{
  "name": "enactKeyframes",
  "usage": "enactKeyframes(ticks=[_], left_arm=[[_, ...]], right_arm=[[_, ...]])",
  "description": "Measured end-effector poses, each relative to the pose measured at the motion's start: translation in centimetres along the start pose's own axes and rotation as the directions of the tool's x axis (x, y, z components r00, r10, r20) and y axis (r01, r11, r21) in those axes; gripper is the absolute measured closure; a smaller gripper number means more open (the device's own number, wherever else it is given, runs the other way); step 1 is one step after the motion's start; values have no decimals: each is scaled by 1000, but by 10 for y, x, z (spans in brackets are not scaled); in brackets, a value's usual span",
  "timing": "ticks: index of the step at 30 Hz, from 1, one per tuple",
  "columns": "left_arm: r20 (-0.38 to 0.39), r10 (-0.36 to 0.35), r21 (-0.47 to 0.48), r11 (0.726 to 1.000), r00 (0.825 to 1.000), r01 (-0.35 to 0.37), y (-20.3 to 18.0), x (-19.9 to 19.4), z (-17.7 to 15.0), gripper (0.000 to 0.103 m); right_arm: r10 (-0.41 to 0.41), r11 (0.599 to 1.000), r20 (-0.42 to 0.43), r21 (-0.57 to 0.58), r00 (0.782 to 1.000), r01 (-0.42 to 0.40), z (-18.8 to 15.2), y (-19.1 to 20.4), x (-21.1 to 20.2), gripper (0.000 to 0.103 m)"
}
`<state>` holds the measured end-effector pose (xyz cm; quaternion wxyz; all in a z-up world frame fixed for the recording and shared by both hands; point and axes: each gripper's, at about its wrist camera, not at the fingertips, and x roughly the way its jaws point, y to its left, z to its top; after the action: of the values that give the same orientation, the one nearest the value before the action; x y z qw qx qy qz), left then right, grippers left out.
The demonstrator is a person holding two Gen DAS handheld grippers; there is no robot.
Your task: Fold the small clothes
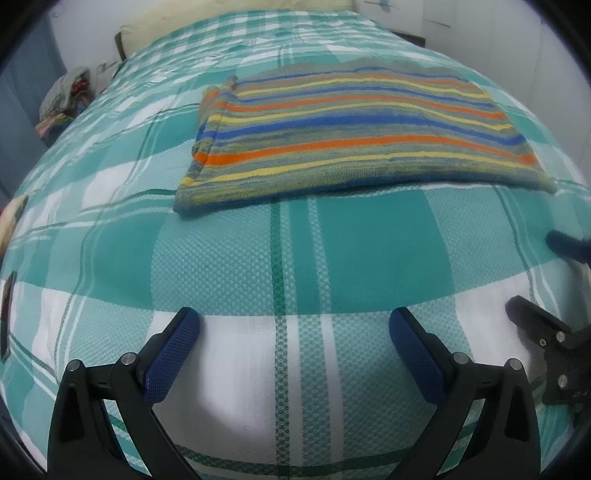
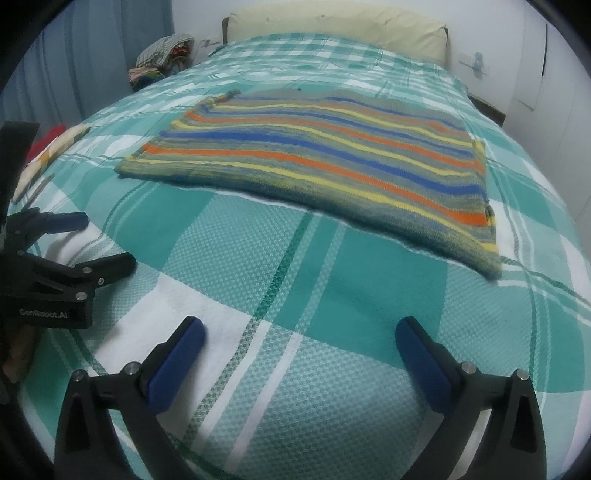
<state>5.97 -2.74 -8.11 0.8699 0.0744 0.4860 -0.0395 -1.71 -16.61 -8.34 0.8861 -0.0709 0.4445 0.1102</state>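
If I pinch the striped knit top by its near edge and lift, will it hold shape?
Probably not: the striped knit top lies limp and flat on the checked bedspread, so it should droop. Its fuzzy knit likely clings rather than slides.

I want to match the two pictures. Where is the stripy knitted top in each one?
Left wrist view: the striped knitted top in orange, blue and yellow lies upper middle, reaching right.
Right wrist view: it lies in the middle, slanting down to the right.
Shared landmark: the cream pillow at the bed's head.
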Motion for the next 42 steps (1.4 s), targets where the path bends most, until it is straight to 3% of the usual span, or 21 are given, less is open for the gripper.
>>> enactKeyframes(ticks=[42], left_arm=[[-8,-16,39,999,1000,16,-2,1,0,0]], right_arm=[[-31,999,30,-18,999,31,-5,5,3,0]])
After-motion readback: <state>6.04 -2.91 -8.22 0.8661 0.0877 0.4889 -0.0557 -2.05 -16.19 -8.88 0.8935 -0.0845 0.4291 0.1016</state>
